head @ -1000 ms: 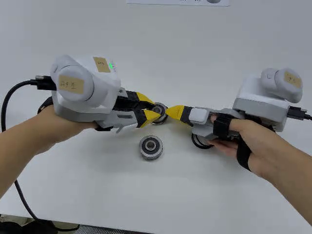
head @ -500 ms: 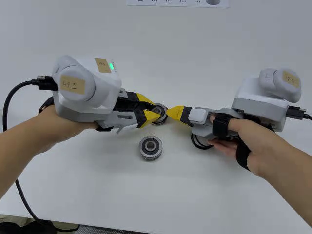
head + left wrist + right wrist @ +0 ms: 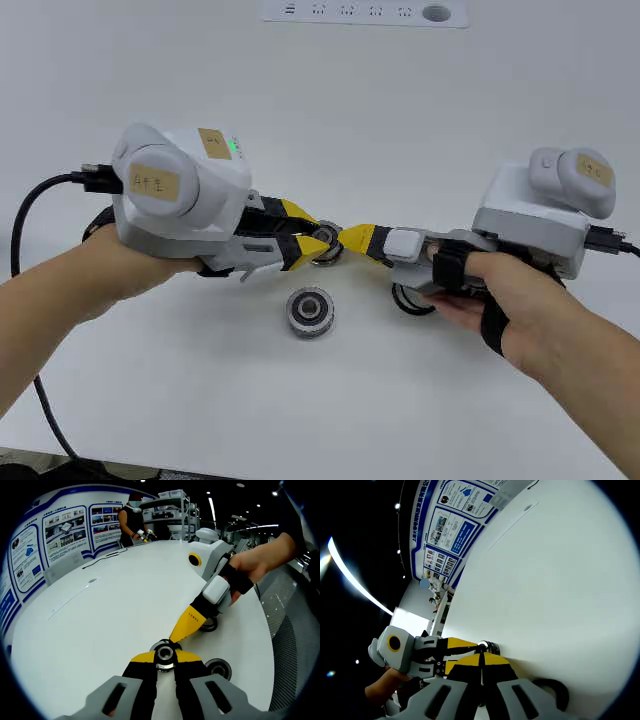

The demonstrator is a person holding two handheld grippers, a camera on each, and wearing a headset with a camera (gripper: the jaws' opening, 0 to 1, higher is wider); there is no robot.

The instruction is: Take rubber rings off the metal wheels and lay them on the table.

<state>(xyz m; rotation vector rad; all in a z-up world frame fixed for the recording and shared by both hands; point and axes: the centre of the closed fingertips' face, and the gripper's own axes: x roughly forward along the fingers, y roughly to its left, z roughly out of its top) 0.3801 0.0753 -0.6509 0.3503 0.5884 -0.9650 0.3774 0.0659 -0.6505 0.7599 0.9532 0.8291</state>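
Observation:
My left gripper (image 3: 318, 240) is shut on a small metal wheel (image 3: 327, 250) and holds it just above the white table (image 3: 330, 130). In the left gripper view the wheel (image 3: 164, 652) sits between the yellow jaws. From the right, my right gripper (image 3: 348, 236) meets the wheel's rim, jaws pressed together on its black rubber ring (image 3: 489, 646). A second wheel (image 3: 310, 309), ring still on, lies flat on the table in front of the grippers. One loose rubber ring (image 3: 408, 298) lies under the right gripper; the right gripper view has this ring (image 3: 551, 686) at the lower right.
A white power strip (image 3: 365, 12) lies at the table's far edge. A black cable (image 3: 30, 200) loops off the left gripper to the left. The table's near edge runs along the bottom left. A person (image 3: 134, 515) stands at a far bench.
The head camera has tipped, so the picture slid down a little. Both grippers stay joined at the wheel, with no visible shift between them.

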